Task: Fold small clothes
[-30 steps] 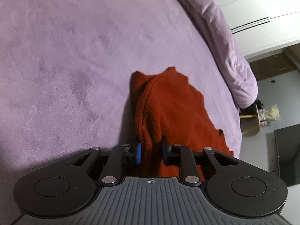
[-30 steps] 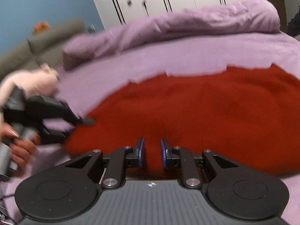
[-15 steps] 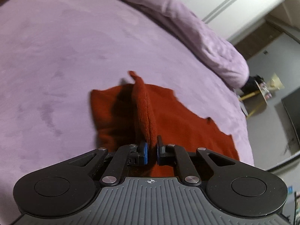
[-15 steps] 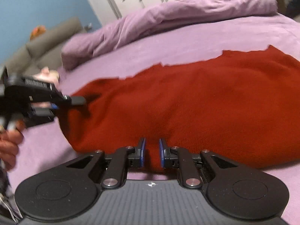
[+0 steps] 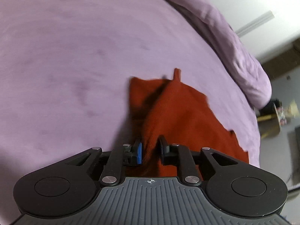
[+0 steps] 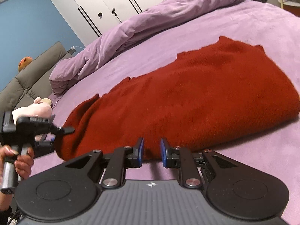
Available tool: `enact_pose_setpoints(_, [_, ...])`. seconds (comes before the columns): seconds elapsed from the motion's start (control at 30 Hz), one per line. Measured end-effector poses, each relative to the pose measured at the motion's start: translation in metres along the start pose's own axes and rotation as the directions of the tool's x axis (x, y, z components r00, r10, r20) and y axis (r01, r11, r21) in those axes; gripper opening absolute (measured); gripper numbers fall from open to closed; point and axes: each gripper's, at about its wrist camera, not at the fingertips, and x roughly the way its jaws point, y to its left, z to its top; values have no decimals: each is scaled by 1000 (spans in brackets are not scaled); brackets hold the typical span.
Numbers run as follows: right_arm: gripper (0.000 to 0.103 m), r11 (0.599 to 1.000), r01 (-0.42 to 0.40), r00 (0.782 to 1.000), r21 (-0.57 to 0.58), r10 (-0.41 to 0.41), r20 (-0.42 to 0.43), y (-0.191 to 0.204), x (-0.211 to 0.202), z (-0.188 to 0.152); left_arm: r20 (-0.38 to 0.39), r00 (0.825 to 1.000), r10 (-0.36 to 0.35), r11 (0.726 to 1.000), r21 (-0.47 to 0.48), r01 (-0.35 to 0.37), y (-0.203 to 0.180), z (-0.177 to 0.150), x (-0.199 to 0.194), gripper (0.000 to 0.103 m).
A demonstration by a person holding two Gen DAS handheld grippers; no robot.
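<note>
No legible text, gripper label perhaps blurred

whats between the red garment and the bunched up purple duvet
Only bare purple bedsheet separates the red garment from the duvet; nothing else lies there, clearest in the right wrist view.

Garment: we see a red knit garment spread on the lilac bedcover.
Left gripper: its jaws have just been opening; we see a red fold between the blue pads.
Background: a rumpled lilac duvet; white cupboard doors.
</note>
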Motion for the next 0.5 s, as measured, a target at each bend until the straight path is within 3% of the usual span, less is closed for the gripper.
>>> enact_pose_setpoints(0.03, [19, 1000, -3, 1000, 0, 3, -3, 1, 0, -2, -9, 1000, 5, 1000, -19, -5, 9, 1, 0, 39])
enact_pose_setpoints(0.07, [20, 1000, -4, 1000, -3, 4, -6, 3, 2, -3, -22, 1000, 8, 999, -35, -8, 16, 1, 1, 45])
enact_pose_setpoints(0.23, [22, 1000, -13, 1000, -24, 12, -24, 15, 11, -6, -73, 985, -154, 980, -141, 143, 40, 2, 19, 52])
enact_pose_setpoints(0.3, [22, 1000, -13, 1000, -26, 13, -27, 18, 11, -6, -68, 977, -201, 966, -178, 186, 40, 4, 30, 49])
enact_pose_setpoints(0.37, [22, 999, -11, 1000, -33, 10, -27, 21, 11, -5, -60, 975, -212, 960, -199, 196, 40, 5, 36, 31])
enact_pose_setpoints(0.5, [22, 999, 5, 1000, -53, -6, -11, 18, 6, -4, -32, 976, -215, 950, -236, 202, 39, 6, 33, 22])
